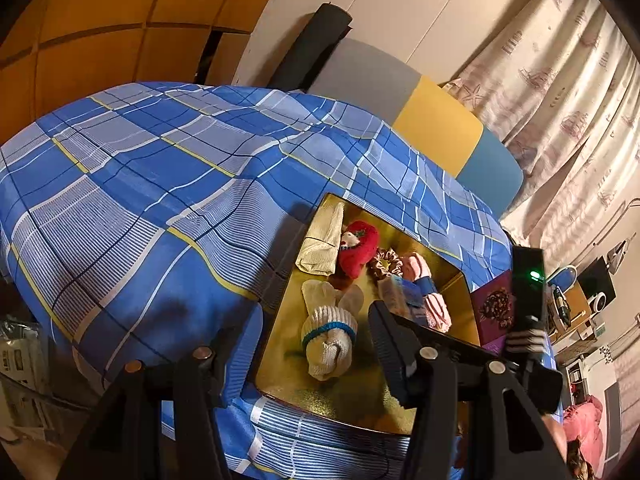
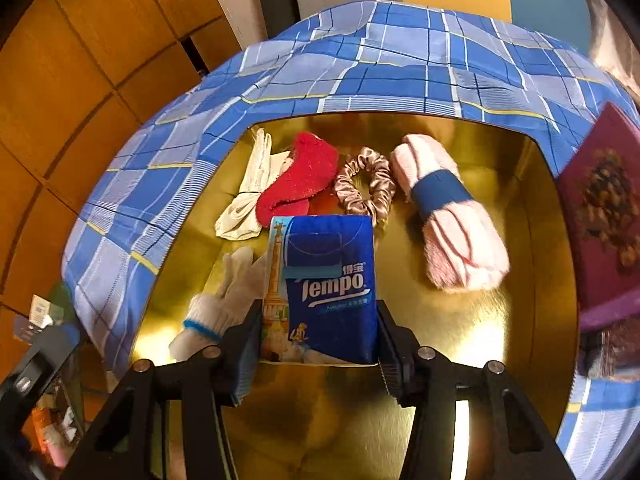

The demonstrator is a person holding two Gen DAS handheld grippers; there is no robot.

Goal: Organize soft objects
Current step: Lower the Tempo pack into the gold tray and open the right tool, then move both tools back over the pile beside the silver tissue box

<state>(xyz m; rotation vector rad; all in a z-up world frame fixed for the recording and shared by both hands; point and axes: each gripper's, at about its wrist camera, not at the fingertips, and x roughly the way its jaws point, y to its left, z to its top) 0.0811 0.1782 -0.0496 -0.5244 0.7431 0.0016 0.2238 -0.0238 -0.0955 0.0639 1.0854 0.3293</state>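
Our right gripper clamps the blue Tempo tissue pack at lower centre, over the shiny gold tray; our left gripper hangs open and empty.

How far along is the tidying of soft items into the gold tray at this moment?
Done: red sock, scrunchie, pink towel roll, cream cloth and white glove lie in the gold tray. In hand: right tool grips the Tempo tissue pack over it. Left: releasing it.

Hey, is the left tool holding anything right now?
No, the left tool stands open over the gold tray with nothing between its fingers, above the white glove.
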